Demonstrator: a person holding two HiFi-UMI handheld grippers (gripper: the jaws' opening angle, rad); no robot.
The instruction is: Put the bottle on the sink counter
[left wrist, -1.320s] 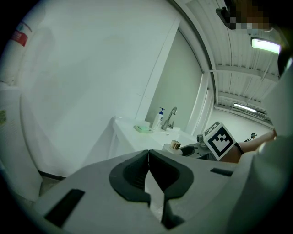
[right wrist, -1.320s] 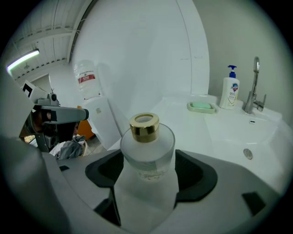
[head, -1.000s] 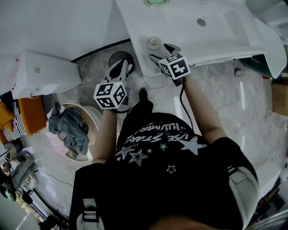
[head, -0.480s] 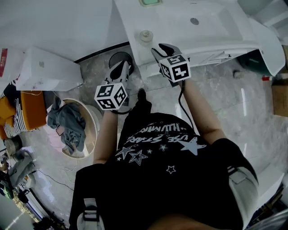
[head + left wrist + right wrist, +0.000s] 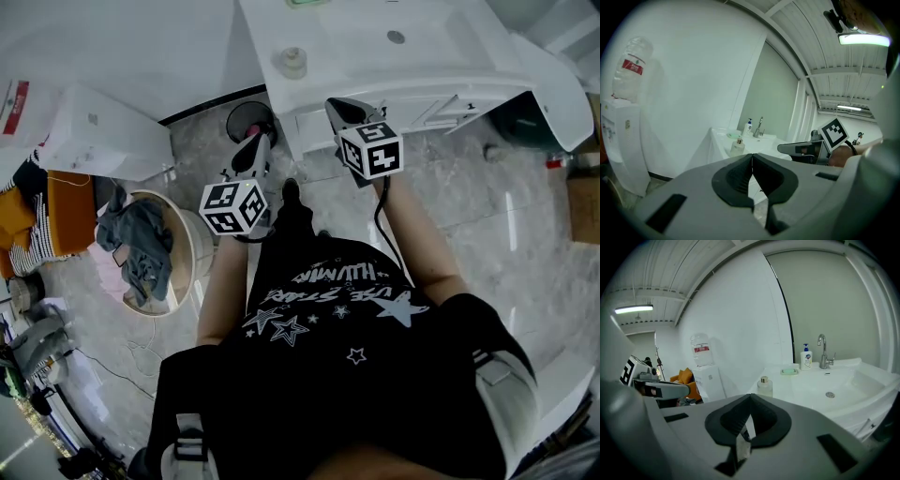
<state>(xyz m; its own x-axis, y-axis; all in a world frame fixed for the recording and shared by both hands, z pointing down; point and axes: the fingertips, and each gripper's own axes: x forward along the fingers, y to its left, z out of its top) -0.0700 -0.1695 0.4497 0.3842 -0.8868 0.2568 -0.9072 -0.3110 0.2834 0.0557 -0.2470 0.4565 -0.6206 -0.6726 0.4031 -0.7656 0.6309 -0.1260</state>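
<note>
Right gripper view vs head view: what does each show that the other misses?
Right gripper view only: a chrome faucet and a white pump bottle with a blue label. Head view only: the person's black star-print shirt. Both: the small clear gold-capped bottle standing on the white sink counter, plus the basin drain.

Two bottles: one gold-capped bottle at frame centre, one pump soap bottle to its upper right. One faucet, one soap dish, one water dispenser.
</note>
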